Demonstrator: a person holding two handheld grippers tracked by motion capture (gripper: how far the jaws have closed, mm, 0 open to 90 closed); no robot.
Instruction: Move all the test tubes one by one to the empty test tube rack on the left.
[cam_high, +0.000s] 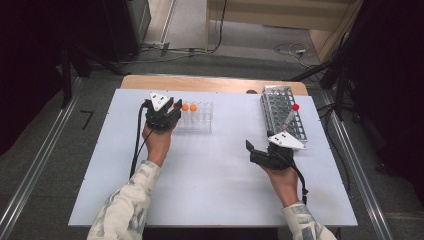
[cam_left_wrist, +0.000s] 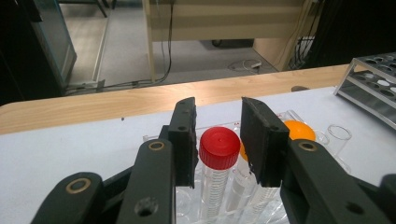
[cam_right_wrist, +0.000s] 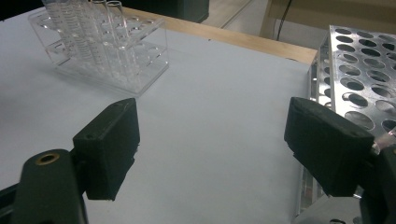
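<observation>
Jaws of the left gripper (cam_left_wrist: 217, 140) flank the red-capped tube (cam_left_wrist: 218, 163) seated in the clear rack (cam_high: 196, 117), pads just clear of it. Judged step: release or regrasp. Next: lift straight, clearing the orange-capped tubes (cam_high: 189, 107) beside. Right gripper (cam_right_wrist: 215, 149) wide, holding nothing, near the metal rack (cam_high: 283, 112).
</observation>
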